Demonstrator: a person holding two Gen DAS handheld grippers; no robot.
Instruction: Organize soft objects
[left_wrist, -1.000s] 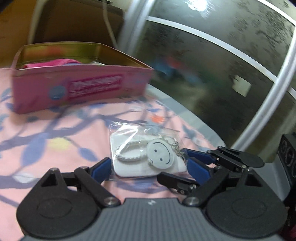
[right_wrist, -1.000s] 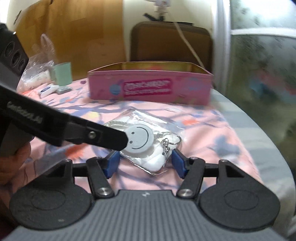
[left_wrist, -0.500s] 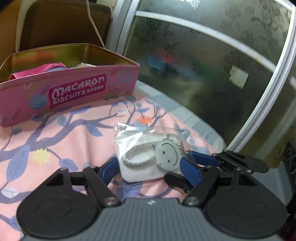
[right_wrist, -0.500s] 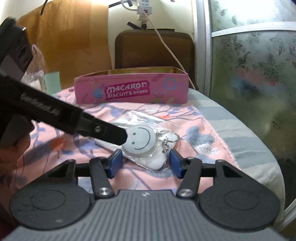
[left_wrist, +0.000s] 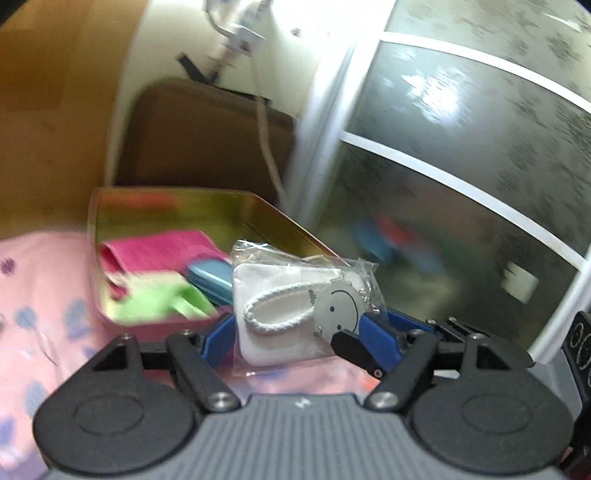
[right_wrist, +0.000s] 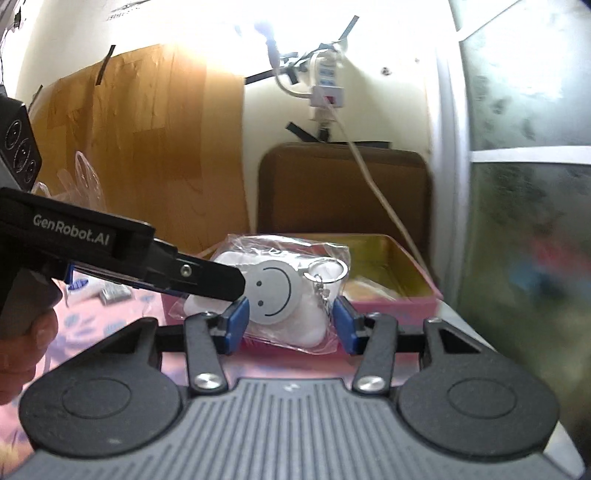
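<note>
Both tools grip one clear bag (left_wrist: 295, 314) holding a white pouch and smiley keyring: left tool (left_wrist: 295, 334) clenched on its sides, right tool (right_wrist: 290, 321) closing on it. Bag lifted off the pink-clothed worktop (left_wrist: 37, 295); open pink tin (left_wrist: 155, 221) at 11 o'clock in left view.

Right gripper (right_wrist: 290, 325) jaws closing on bagged pouch (right_wrist: 291, 295); left gripper (right_wrist: 207, 277) finger touching it. Pouch hanging above cloth, before tin (right_wrist: 406, 291).
</note>
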